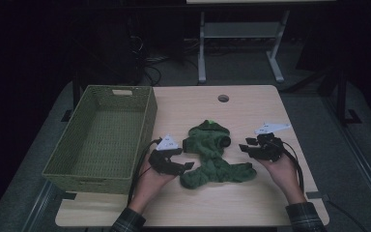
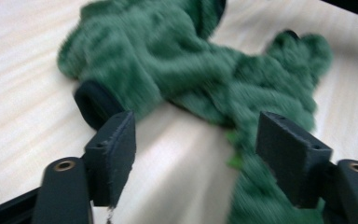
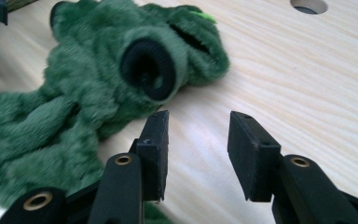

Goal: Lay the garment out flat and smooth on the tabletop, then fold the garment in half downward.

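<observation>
A fuzzy dark green garment point(image 1: 212, 154) with black ribbed cuffs lies crumpled in the middle of the wooden table point(image 1: 251, 203). My left gripper point(image 1: 186, 158) sits just left of it, held low over the table. Its jaws stand open over bare wood point(image 2: 196, 140), with a black cuff point(image 2: 93, 102) just beyond one jaw and a fold of the garment point(image 2: 177, 60) beside the other. My right gripper point(image 1: 245, 145) is a little to the garment's right. It is open point(image 3: 198, 126) with nothing between its jaws, facing a round black cuff point(image 3: 148, 69) a short way ahead.
A green woven basket point(image 1: 147, 125) stands on the table's left side, close behind my left hand. A round cable hole point(image 1: 223, 98) is at the table's far edge. Cables trail from both grippers. A white table frame stands on the dark floor beyond.
</observation>
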The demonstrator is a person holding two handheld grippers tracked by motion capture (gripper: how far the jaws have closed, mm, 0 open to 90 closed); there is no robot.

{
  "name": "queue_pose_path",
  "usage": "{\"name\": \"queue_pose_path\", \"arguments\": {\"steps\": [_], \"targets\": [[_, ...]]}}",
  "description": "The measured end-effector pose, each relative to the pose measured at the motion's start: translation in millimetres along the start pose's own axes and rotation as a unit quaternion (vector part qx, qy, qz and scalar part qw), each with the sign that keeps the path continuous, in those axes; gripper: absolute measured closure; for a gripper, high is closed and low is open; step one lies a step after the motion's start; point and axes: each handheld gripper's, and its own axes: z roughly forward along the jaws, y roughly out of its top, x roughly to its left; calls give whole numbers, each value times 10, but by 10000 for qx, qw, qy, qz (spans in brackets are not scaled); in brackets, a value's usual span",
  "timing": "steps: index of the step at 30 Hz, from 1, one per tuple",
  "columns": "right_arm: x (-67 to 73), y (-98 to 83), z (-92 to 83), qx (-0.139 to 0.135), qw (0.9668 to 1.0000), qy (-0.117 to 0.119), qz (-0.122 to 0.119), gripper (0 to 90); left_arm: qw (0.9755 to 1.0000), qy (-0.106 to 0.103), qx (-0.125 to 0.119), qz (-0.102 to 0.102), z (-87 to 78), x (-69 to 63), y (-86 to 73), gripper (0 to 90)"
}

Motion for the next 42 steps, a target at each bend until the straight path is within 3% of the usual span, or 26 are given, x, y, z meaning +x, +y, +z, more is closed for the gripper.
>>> {"name": "queue_pose_path", "arguments": {"steps": [10, 15, 22, 32, 42], "targets": [[262, -63, -19, 7, 9993, 358, -92, 614, 9985, 83, 401, 374, -28, -305, -355, 150], [407, -47, 7, -27, 9981, 578, -200, 619, 9970, 148, 637, 417, 0, -347, -471, 135], [666, -47, 73, -1, 9953, 881, -400, 618, 9963, 256, 621, 543, -7, -359, -503, 131], [1043, -18, 165, -37, 9873, 1436, -674, 635, 9965, 227, 614, 518, -26, -337, -518, 132], [1427, 14, 293, -19, 9780, 1817, -1029, 681, 9966, 167, 606, 524, -41, -331, -531, 132]]}}
